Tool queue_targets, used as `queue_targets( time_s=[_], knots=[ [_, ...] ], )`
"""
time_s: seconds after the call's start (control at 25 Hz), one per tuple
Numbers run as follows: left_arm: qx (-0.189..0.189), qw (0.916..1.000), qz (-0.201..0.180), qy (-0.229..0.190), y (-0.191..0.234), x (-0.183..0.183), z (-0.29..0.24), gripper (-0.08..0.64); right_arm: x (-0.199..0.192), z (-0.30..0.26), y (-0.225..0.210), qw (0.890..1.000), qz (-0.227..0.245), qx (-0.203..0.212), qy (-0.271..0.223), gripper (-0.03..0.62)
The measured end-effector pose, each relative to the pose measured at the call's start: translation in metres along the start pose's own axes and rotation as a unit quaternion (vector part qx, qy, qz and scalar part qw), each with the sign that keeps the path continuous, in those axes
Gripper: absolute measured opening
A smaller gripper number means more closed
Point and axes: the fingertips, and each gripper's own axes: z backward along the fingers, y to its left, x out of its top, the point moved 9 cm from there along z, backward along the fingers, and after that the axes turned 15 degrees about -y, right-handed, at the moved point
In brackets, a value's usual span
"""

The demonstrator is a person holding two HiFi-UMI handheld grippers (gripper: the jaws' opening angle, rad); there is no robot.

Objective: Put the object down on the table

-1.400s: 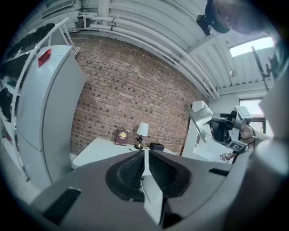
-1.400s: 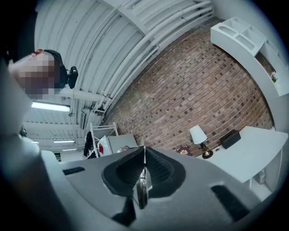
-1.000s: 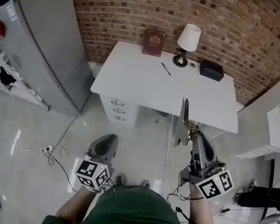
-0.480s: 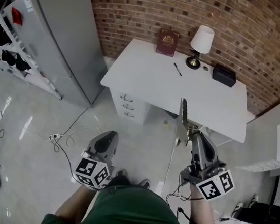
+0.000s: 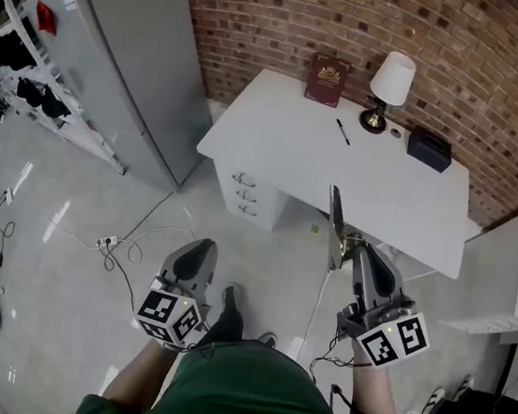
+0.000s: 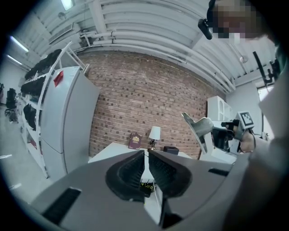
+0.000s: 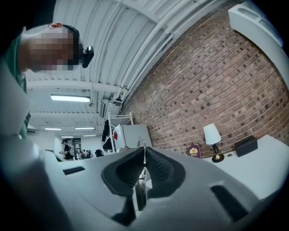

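Observation:
A thin, flat grey object (image 5: 334, 226) stands on edge in the air, short of the white table's (image 5: 286, 148) near edge. My right gripper (image 5: 362, 258) is shut on its lower end. In the right gripper view the object shows as a narrow blade (image 7: 142, 180) pinched between the pads. In the left gripper view the same object (image 6: 198, 130) hangs at the right, held by the right gripper (image 6: 226, 135). My left gripper (image 5: 196, 258) hangs low over the floor, shut, with nothing between its pads (image 6: 159, 168).
On the table's far side stand a dark red book (image 5: 327, 80), a white-shaded lamp (image 5: 389, 86) and a black box (image 5: 429, 148), with a pen (image 5: 344, 132) in front. A grey fridge (image 5: 127, 61) stands left. Cables (image 5: 131, 241) trail on the floor.
The table has shifted right and nearer in the head view, and the fridge with it. Both grippers keep their pose, and the right one still grips the flat object.

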Motion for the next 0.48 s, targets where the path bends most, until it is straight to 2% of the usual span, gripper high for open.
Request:
queue_targets(
  time_s=[0.48],
  knots=[
    [-0.027, 0.9994, 0.02, -0.006, 0.076, -0.004, -0.086, 0.025, -0.029, -0.082, -0.023, 0.998, 0.024, -0.045, 0.021, 0.012]
  ],
)
